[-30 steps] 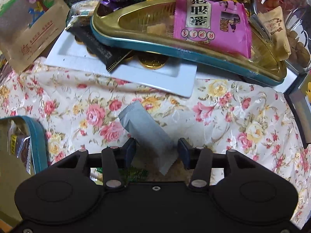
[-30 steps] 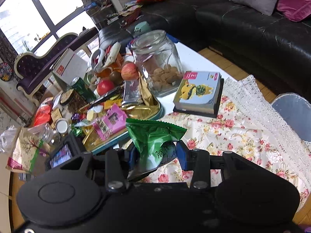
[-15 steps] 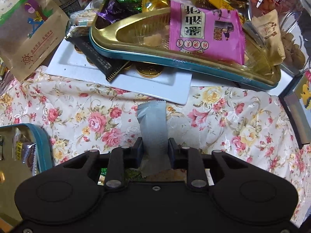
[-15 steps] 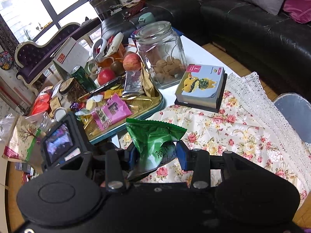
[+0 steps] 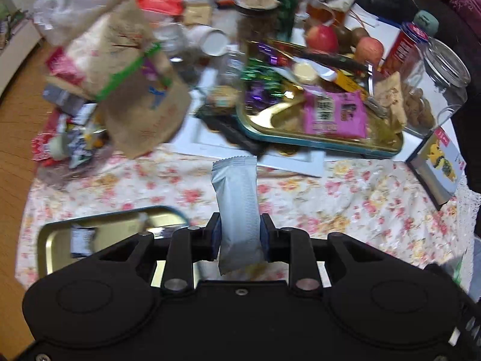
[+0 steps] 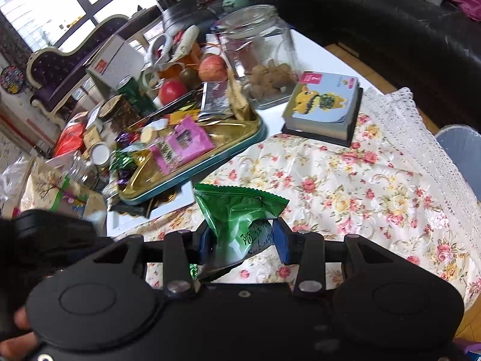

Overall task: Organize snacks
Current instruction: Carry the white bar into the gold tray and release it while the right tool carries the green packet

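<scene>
- The grey snack packet stands up tall in the middle of the left wrist view. The left gripper pinches it from both sides, near its lower end.
- The green snack bag sits in the lower middle of the right wrist view. The right gripper squeezes it between its two blue pads. The bag has dark writing on its clear part.
- Both packets are held up above the flowery cloth.
- At the lower left of the left wrist view lies a small gold tin with a blue rim. A little wrapped snack is inside it.
- Farther up, right of the middle, is a big gold tray full of sweets. A pink packet lies in it.
- The big tray rests partly on a flat white tray.
- At the upper left is a brown paper bag, quite blurry.
- At the upper right is a glass jar with brown nuts in it.
- In the right wrist view, a small picture book lies just right of the jar, at the cloth's far edge.
- Red apples sit behind the big tray.
</scene>
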### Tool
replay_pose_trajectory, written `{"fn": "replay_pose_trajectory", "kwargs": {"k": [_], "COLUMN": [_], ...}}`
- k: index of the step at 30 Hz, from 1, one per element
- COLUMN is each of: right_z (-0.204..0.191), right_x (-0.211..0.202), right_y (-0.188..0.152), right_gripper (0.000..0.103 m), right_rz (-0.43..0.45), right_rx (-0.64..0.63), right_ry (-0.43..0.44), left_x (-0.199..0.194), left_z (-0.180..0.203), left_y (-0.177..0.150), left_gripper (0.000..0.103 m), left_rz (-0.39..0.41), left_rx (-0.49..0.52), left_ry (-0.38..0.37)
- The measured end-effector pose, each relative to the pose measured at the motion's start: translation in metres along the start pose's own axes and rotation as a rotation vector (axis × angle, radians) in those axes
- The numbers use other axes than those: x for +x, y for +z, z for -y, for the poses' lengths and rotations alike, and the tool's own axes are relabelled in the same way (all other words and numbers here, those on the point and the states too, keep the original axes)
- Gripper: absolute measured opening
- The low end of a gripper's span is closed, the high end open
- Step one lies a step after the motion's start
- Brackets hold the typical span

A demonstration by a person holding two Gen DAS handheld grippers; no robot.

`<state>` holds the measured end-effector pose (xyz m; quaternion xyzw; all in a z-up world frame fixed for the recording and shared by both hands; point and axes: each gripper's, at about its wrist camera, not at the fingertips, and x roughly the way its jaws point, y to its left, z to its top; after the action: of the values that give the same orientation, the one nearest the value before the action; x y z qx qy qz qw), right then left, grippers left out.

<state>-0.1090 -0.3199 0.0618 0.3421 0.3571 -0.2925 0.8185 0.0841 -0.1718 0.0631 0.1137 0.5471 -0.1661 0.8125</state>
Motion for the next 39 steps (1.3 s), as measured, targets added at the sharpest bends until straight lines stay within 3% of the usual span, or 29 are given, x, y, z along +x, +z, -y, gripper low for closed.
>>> {"fn": "replay_pose_trajectory", "kwargs": {"k": [8,14,19,27,39], "right_z": [-0.054,-0.113,-0.158,-0.204,-0.224], "right_x": [0.003,0.006,0.016,0.029,0.028], "right_y": [-0.027,-0.056,-0.087,-0.138,-0.154], "right_gripper": [0.043,0.043,0.043,0.043,0.043], "right_rz": [-0.029,-0.055,-0.119,-0.244,-0.254], "right_rx": [-0.159,-0.296,-0.406,-0.547,-0.583], "right_ry": [0.054,0.131,0.187,0.248,0.282], "left_x": [-0.008,-0.002,0.014,0.028,0.036], "left_z": [-0.113,-0.176,-0.221,-0.231,-0.224], "left_y": [-0.028,-0.038,-0.045,-0.056,-0.062], "left_gripper": [0.034,0.034,0.034,0.035,0.036], "left_rz": [-0.037,-0.055,-0.154,-0.182,-0.202], "left_rx": [-0.133,-0.151,-0.258,-0.211,-0.172], "left_ry": [0.149,0.154,0.040,0.117,0.114]}}
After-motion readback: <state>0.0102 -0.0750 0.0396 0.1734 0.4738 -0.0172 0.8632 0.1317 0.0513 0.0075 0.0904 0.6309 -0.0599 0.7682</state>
